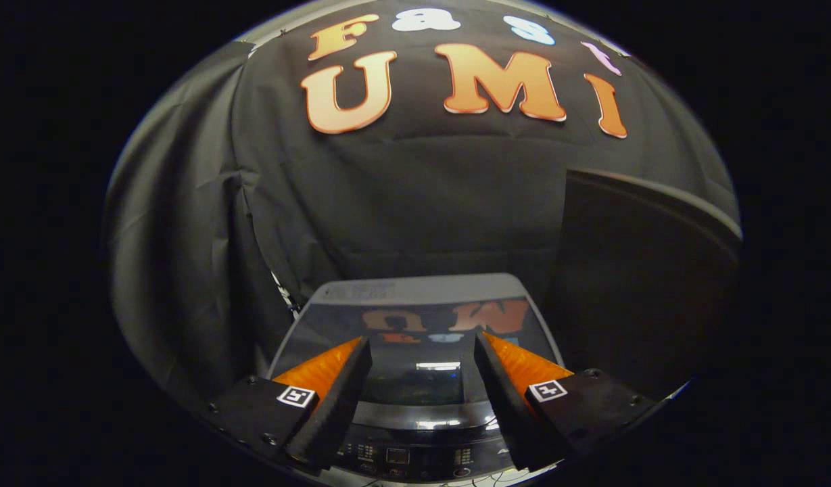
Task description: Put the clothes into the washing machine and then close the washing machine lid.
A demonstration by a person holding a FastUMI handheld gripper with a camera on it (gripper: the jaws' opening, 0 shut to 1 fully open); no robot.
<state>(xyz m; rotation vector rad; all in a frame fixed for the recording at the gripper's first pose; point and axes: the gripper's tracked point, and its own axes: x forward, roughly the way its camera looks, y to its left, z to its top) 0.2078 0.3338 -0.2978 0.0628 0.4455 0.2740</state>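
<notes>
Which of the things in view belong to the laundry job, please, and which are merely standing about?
Job:
- washing machine, ahead of the fingers
- its lid, down
- gripper, fingers apart, holding nothing

Standing about:
- dark panel beside the machine

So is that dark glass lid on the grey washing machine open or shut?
Shut: the dark glass lid lies flat on the grey washing machine, mirroring the wall. The gripper hovers open above it.

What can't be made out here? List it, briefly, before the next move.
- Inside of the washing machine: hidden in the gripper view by its shut, glossy lid, which mirrors the booth wall.
- Control panel: markings too small and dark to read, partly covered by the fingers.
- Clothes: their whereabouts cannot be told.
- Dark panel beside the machine: what it is cannot be told.
- The open gripper holds nothing.
</notes>
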